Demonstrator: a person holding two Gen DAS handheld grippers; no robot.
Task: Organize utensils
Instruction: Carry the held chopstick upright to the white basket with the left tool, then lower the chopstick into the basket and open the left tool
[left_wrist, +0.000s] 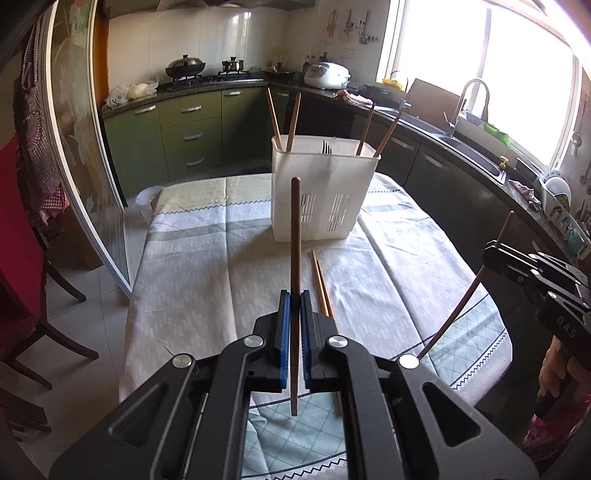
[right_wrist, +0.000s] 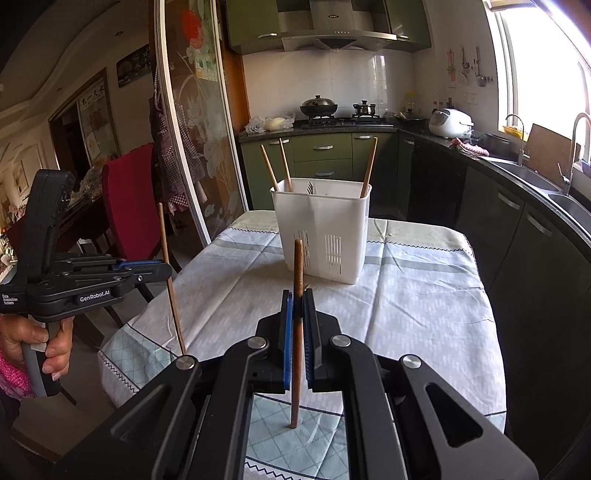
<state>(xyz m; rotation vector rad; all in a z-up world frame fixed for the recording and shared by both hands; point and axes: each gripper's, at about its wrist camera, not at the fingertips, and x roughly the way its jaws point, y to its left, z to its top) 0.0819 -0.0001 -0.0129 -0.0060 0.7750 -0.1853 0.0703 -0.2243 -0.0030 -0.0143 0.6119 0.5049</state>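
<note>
Left wrist view: left gripper jaws clamp a dark chopstick upright; right gripper jaws likewise clamp another chopstick. White utensil holder stands ahead on the counter, both hands about equally near.

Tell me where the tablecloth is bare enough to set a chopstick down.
Bare cloth lies left of the white holder out to the table's left edge, and right of it toward the counter side. Crowded: the strip in front of the holder, where two loose chopsticks lie beside the left claw.
</note>
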